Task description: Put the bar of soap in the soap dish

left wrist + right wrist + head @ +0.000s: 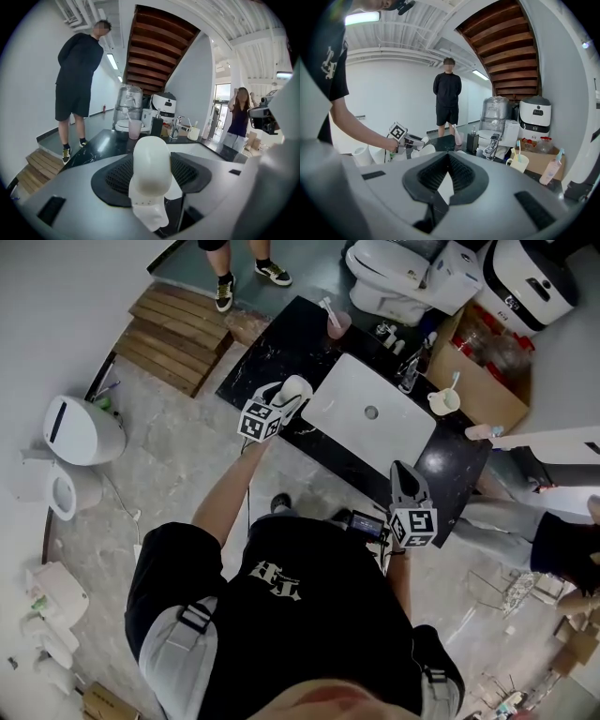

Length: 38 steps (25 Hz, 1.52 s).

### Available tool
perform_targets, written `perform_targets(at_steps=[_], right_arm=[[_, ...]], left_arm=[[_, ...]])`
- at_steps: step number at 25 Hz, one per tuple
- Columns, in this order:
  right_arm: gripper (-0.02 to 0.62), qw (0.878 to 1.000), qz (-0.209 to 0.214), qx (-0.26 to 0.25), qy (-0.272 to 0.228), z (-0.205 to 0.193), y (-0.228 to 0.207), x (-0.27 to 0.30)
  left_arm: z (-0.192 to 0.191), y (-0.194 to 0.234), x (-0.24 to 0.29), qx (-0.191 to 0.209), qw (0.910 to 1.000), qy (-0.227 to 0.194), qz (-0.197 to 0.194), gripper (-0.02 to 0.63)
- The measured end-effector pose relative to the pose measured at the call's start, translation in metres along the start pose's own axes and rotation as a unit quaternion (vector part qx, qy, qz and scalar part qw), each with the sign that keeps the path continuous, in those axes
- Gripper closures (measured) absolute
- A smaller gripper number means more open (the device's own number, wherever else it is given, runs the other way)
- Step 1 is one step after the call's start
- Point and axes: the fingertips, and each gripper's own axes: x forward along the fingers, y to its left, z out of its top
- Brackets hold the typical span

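Note:
My left gripper (286, 399) hovers over the black counter (272, 343) at the left edge of the white sink (342, 399). It is shut on a white rounded bar of soap (298, 385). In the left gripper view the soap (151, 161) stands upright between the black pads of the left gripper (151, 172). A white piece with small holes (147, 213) shows just below it; I cannot tell whether it is the soap dish. My right gripper (401, 472) is at the sink's near right corner; in its own view the right gripper (447, 161) is shut and holds nothing.
On the counter stand a pink cup with a toothbrush (337, 324), a faucet (410, 367) and a cream mug (444, 401). A cardboard box (478, 371), a toilet (394, 273) and wooden steps (178, 334) surround it. One person (448, 93) stands beyond the counter, another (239, 117) at the right.

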Motion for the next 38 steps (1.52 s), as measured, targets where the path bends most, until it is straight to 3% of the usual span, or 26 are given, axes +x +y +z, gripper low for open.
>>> perform_targets(at_steps=[28,33,38], right_arm=[[0.588,0.999,-0.02,0.018,0.026,-0.019,-0.023,-0.001],[0.588,0.999,-0.017,0.018,0.023,-0.021,-0.027,0.003],[0.588,0.999,-0.013,0.024,0.026,-0.027,-0.026,-0.002]], left_arm=[[-0.05,0.014,0.033,0.043,0.9953,0.084,0.021,0.35],[-0.051,0.017,0.038,0.075,0.993,0.087,0.03,0.35],[-0.051,0.008,0.034,0.133,0.9872,0.079,0.04,0.35]])
